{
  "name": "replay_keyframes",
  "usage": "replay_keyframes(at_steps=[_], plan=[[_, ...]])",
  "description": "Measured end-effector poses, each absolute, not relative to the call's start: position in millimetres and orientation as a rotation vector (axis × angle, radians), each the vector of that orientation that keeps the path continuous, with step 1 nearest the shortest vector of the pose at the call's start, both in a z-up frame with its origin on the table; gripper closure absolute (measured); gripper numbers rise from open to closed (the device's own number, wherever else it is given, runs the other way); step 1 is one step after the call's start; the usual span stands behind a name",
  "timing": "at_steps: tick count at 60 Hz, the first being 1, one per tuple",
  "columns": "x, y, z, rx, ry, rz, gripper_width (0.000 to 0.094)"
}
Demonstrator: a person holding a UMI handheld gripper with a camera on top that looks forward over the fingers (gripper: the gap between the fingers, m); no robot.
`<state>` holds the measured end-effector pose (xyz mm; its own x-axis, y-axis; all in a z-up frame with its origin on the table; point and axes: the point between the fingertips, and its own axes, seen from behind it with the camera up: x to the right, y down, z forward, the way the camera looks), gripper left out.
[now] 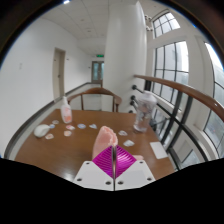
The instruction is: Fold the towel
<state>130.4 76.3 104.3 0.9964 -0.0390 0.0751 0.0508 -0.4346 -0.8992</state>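
- Pink towel (103, 135) stands up in a bunched fold right at the fingertips, lifted off the wooden table (60, 152).
- Gripper (113, 150) is closed down: magenta pads (105, 165) sit face to face with only a thin dark line between them.
- Lower end of the towel runs into that line, so both fingers look pinched on it; the exact contact spot is too small to see clearly.
- Rest of the towel leans a little to the left of the fingers, top edge paler than the body.
- Table is brown wood and spreads ahead of and to both sides of the fingers.
- Small white crumpled pieces (42, 130) lie scattered on the table beyond the towel, some left, some right; cannot tell what they are.
- Flat white piece (160, 150) lies on the table to the right of the fingers, apart from the towel.
- Pink bottle (66, 114) stands upright at the far left part of the table.
- White jug (145, 110) stands at the far right part of the table, well apart from the bottle.
- Wooden chair (95, 95) sits behind the table's far edge.
- White column (125, 50) rises behind the table, with a door (97, 71) to its left.
- Tall windows (185, 65) fill the right-hand wall.
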Motion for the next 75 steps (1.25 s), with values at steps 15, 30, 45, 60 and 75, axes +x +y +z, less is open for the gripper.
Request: replay_keyframes(at_steps=[15, 30, 45, 60, 75], plan=[[211.8, 63.2, 32.9, -2.164, 0.127, -0.137, 0.0806], [217.6, 32.0, 52.8, -2.128, 0.151, -0.13, 0.0095], [154.8, -41.5, 104.4, -2.024, 0.052, -0.103, 0.0106], [99.5, -109.6, 138.7, -1.946, -0.034, -0.069, 0.0099], [108.6, -132.6, 150.7, -1.899, -0.011, -0.118, 0.0112]])
